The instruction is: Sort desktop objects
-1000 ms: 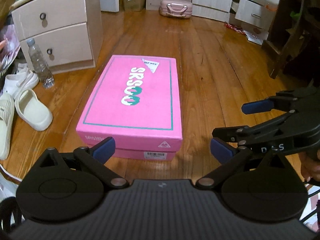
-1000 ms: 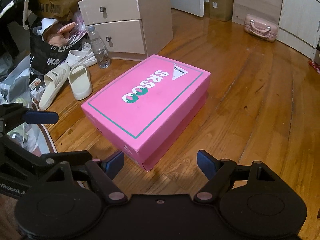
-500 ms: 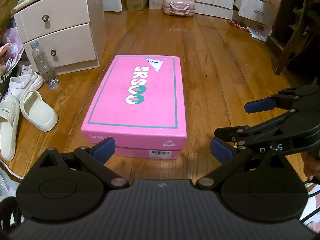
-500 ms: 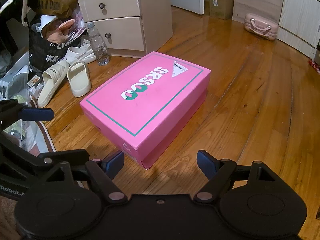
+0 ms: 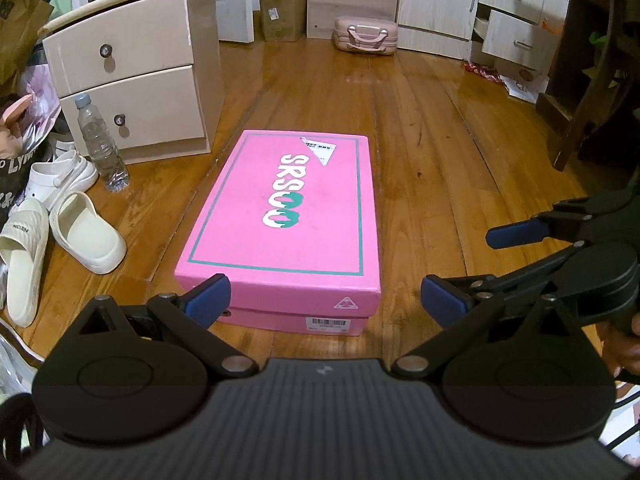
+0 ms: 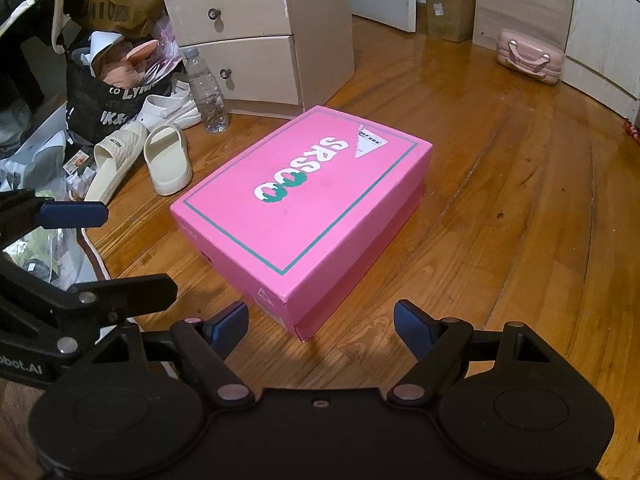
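- A bedroom with a glossy wooden floor (image 5: pixel 420 128), pale cabinets along the far wall and clutter at the left side.
- A pink shoebox (image 5: pixel 286 216) lies flat on the floor in the middle, lid on, with white and green lettering, a green border line and a white sticker near its far end. A barcode label shows on the near end of its base.
- The left gripper (image 5: pixel 325 300) hangs over the near end of the shoebox, tilted downward, its blue pads spread wide and holding nothing; the left pad overlaps the box's near left corner in the left wrist view, but whether it touches cannot be told.
- The right gripper (image 6: pixel 320 322) is just short of the box's near corner, jaws also wide apart and empty, clear of the box.
- Each gripper shows at the edge of the other's view.
- Left of the box lie cream slippers (image 6: pixel 168 160) and white shoes (image 5: pixel 60 174); a clear plastic bottle (image 5: pixel 100 142) stands upright in front of a beige two-drawer nightstand (image 5: pixel 136 72).
- A black bag (image 6: pixel 104 96) stuffed with things sits beside the shoes.
- A small pink suitcase (image 5: pixel 366 36) rests by the far wall.
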Tool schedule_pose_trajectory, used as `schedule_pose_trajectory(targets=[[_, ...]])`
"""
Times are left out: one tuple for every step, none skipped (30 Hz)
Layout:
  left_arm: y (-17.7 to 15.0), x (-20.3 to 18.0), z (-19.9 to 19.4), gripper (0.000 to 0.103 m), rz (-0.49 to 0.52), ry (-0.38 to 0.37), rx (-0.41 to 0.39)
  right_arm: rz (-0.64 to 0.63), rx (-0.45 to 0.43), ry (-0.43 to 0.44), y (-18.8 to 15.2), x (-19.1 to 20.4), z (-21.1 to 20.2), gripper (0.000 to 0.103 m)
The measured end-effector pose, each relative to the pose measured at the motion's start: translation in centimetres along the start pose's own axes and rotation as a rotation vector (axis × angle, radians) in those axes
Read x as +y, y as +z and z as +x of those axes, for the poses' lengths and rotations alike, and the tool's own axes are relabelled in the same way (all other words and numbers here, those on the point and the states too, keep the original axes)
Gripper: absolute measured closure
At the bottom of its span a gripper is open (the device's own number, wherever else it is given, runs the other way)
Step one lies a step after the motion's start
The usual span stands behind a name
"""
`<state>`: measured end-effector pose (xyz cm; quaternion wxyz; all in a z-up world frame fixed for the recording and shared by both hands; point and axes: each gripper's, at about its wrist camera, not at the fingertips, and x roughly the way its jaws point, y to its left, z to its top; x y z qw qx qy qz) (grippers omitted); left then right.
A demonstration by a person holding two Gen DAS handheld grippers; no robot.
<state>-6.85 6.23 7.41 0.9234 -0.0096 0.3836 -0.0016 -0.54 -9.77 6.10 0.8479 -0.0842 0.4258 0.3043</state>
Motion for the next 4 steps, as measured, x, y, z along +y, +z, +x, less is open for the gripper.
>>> schedule_pose_trajectory(targets=[[0.02, 0.01, 0.05, 0.0, -0.001, -0.002, 0.002, 0.0, 0.001, 0.0, -0.01, 0.03, 0.03, 0.019], [0.02, 0.08, 0.13, 0.0, -0.005, -0.007, 0.004, -0.001, 0.002, -0.001, -0.03, 0.06, 0.06, 0.019], [-0.01, 0.07, 0.17, 0.0, -0.009, -0.01, 0.002, -0.001, 0.003, -0.001, -0.04, 0.09, 0.09, 0.019], [-0.07, -0.03, 0.13, 0.0, -0.006, -0.003, -0.01, -0.001, 0.003, -0.002, -0.05, 0.11, 0.12, 0.019]])
